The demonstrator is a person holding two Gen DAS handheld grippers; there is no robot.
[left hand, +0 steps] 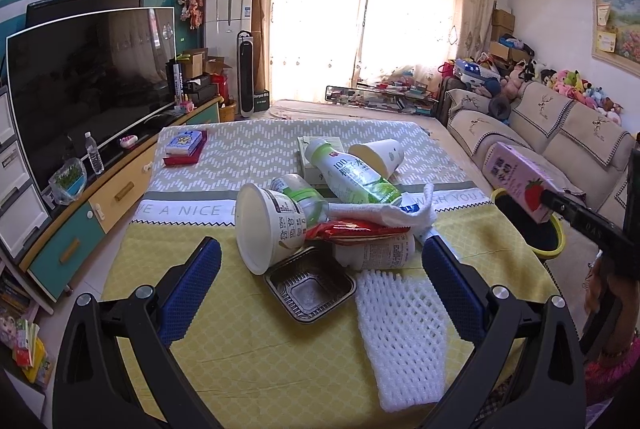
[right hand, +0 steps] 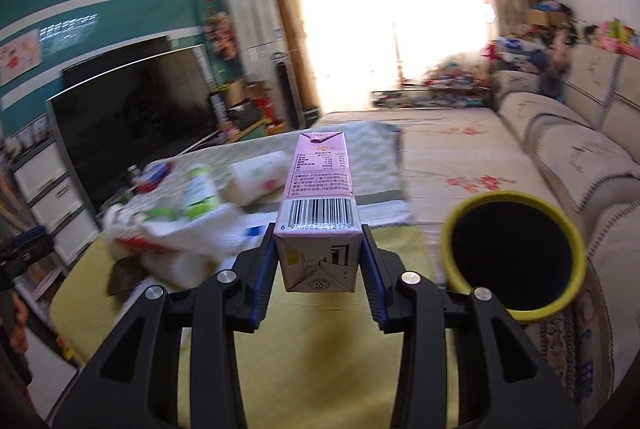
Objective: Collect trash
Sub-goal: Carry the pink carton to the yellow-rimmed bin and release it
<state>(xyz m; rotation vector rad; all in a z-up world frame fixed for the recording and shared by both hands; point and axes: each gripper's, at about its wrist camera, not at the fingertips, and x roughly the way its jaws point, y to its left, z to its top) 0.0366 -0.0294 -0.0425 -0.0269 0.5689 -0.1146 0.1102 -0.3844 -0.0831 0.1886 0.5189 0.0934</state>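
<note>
My right gripper [right hand: 318, 233] is shut on a pink milk carton [right hand: 318, 197], held in the air to the left of a yellow-rimmed bin [right hand: 512, 261]. In the left wrist view the carton [left hand: 516, 177] hangs just above the bin [left hand: 528, 225] beside the table's right edge. My left gripper [left hand: 320, 253] stands open over the trash pile: a white yogurt cup [left hand: 268, 225], a green-labelled bottle [left hand: 352, 173], a paper cup [left hand: 378, 157], a red wrapper [left hand: 356, 231], a white cloth [left hand: 384, 209], a foil tray [left hand: 310, 285] and white foam netting [left hand: 400, 333].
The table has a yellow and grey cloth [left hand: 240, 349]. A tissue pack on a red box [left hand: 185, 147] lies at its far left. A TV [left hand: 88, 85] on a cabinet stands left, a sofa [left hand: 540, 133] right, beyond the bin.
</note>
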